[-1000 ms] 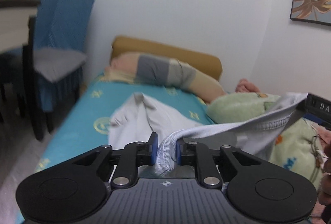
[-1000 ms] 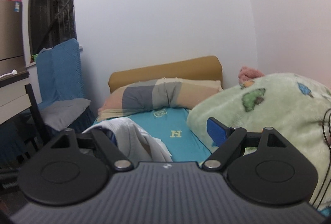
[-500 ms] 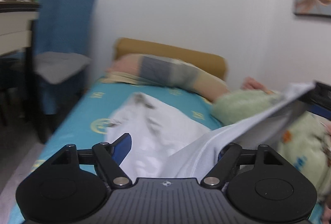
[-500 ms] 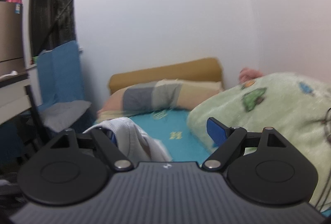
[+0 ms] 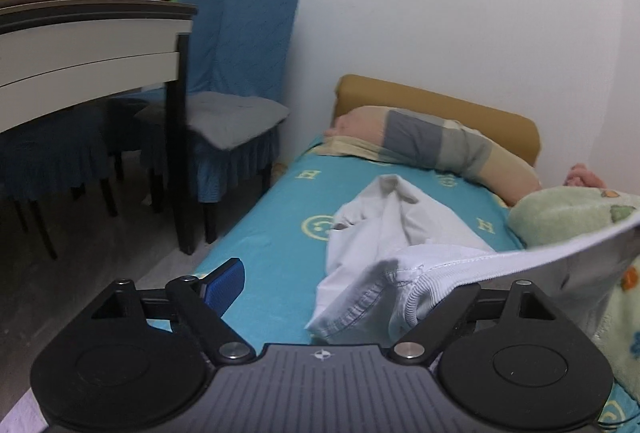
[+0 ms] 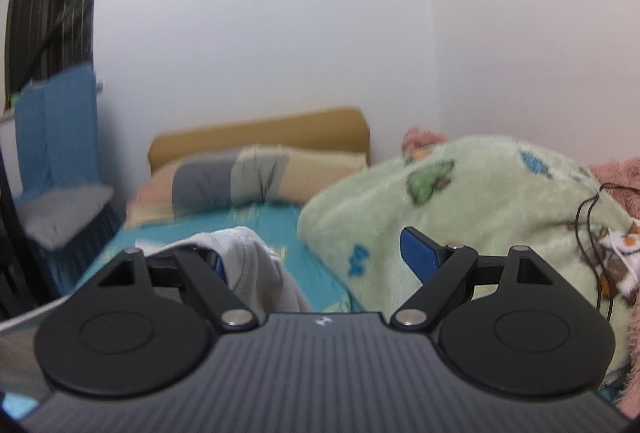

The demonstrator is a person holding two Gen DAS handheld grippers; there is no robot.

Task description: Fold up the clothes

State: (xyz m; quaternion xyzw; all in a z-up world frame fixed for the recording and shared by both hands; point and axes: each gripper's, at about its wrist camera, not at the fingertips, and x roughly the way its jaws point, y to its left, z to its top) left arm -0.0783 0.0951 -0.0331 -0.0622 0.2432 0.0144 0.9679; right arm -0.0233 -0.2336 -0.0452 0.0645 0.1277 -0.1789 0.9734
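Observation:
A white garment (image 5: 400,233) lies crumpled on the teal bed sheet (image 5: 272,253). One ribbed hem rises off the sheet and stretches away past the right edge of the left wrist view. My left gripper (image 5: 332,285) is low over the bed's near end with its jaws opening. Its blue left pad (image 5: 224,283) is bare, and the hem drapes over the right finger, hiding that pad. My right gripper (image 6: 316,257) stands open. White garment cloth (image 6: 248,257) hangs over its left finger, while its right pad (image 6: 418,253) is free.
A striped pillow (image 5: 432,145) and a tan headboard (image 5: 440,101) lie at the far end. A green fleece blanket (image 6: 460,213) with a black cable (image 6: 592,233) is heaped on the right. A blue-covered chair (image 5: 240,73) and a table (image 5: 80,45) stand left of the bed.
My left gripper was shut on the garment hem, then let go and opened wide while swinging left. The hem now rests over its right finger. The right gripper stayed open.

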